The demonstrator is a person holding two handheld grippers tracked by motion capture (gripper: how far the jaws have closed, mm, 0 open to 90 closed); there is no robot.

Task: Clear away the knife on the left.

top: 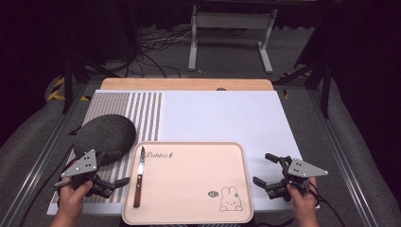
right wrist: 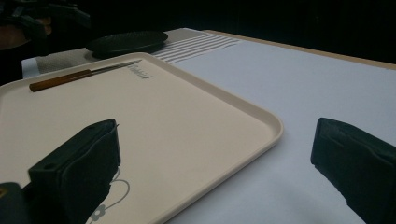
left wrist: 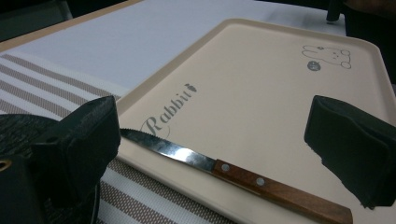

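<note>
A beige tray (top: 198, 175) with a rabbit drawing lies at the table's near edge. A wooden-handled knife (top: 138, 182) rests along its left side, blade pointing away from me. My left gripper (top: 118, 185) stands open just left of the tray, beside the knife handle. From the left gripper view, the knife (left wrist: 233, 172) lies across the space between the wide-apart jaws, untouched. My right gripper (top: 261, 169) is open off the tray's right edge, over the white mat. In the right gripper view the tray (right wrist: 140, 107) corner sits between the jaws, and the knife (right wrist: 74, 77) lies far off.
A dark round plate (top: 105, 135) sits on a striped placemat (top: 142, 111) behind the left gripper. A white mat (top: 222, 118) covers the table beyond the tray. A wooden strip (top: 189, 84) marks the far edge, with a stand and cables on the floor behind.
</note>
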